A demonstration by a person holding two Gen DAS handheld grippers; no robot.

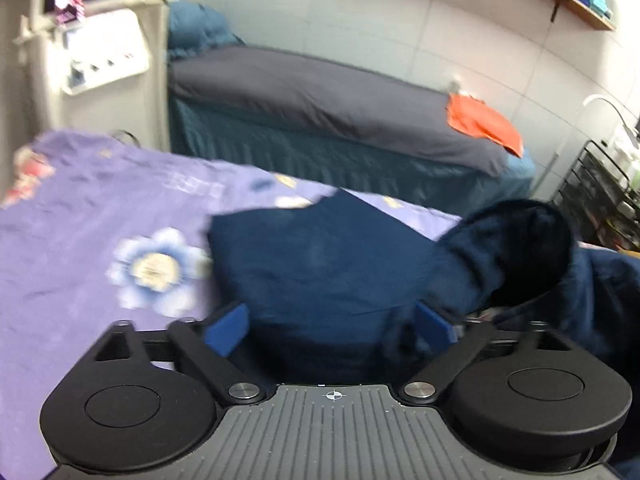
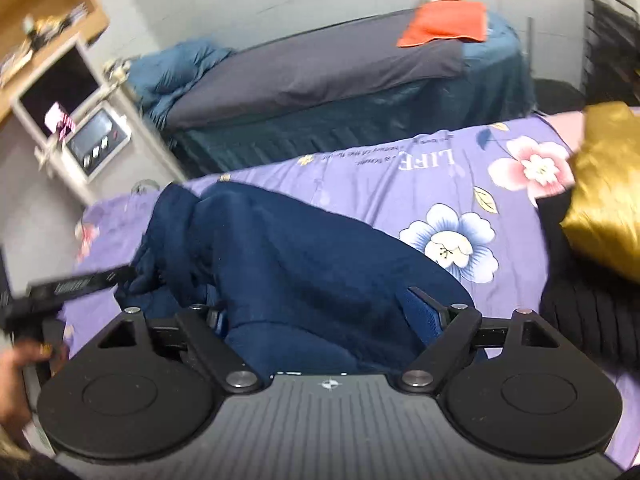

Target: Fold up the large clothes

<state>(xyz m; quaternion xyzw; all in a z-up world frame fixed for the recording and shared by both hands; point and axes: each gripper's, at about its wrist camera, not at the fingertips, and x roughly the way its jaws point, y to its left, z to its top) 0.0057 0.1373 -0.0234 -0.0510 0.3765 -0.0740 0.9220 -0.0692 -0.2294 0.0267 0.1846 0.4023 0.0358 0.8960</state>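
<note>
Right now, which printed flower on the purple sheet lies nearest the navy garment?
The blue-and-white printed flower, beside the navy fleece garment. The pink printed flower sits farther off, by the gold satin pillow.

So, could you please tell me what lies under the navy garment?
The navy garment rests on the purple floral sheet, which shows all around it. Whatever sits directly beneath the fabric is covered and cannot be seen.

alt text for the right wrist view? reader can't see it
The right gripper, fingers spread wide, has a bunched navy garment lying between them on a purple floral bedsheet. The left gripper reaches in from the left edge to the garment's far side. Behind is a second bed with a grey cover and an orange cloth; a gold cushion sits at right.
</note>
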